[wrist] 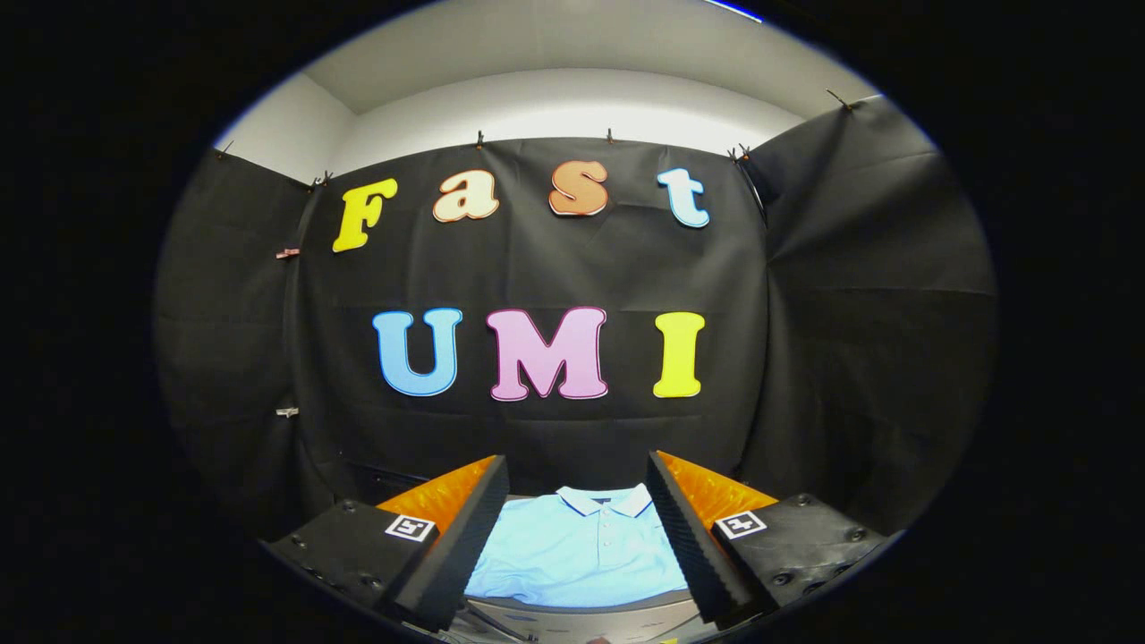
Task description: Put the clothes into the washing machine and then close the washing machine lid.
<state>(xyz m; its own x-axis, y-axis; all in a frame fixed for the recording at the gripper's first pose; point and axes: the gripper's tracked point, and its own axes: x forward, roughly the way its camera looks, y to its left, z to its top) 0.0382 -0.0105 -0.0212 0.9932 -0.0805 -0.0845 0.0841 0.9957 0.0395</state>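
Observation:
A light blue polo shirt (pixel 580 547) with a white collar lies flat, folded, on a grey surface (pixel 581 617) below and just ahead of my fingers. Its collar points away from me, toward the black cloth wall. My gripper (pixel 577 478) is open, held above the shirt, and the shirt shows through the wide gap between the two fingers. Nothing is held between the fingers. The sides of the shirt are hidden behind the fingers.
The black cloth wall (pixel 537 268) of the booth stands close behind the shirt and wraps round on both sides. Above it there is a white wall and ceiling.

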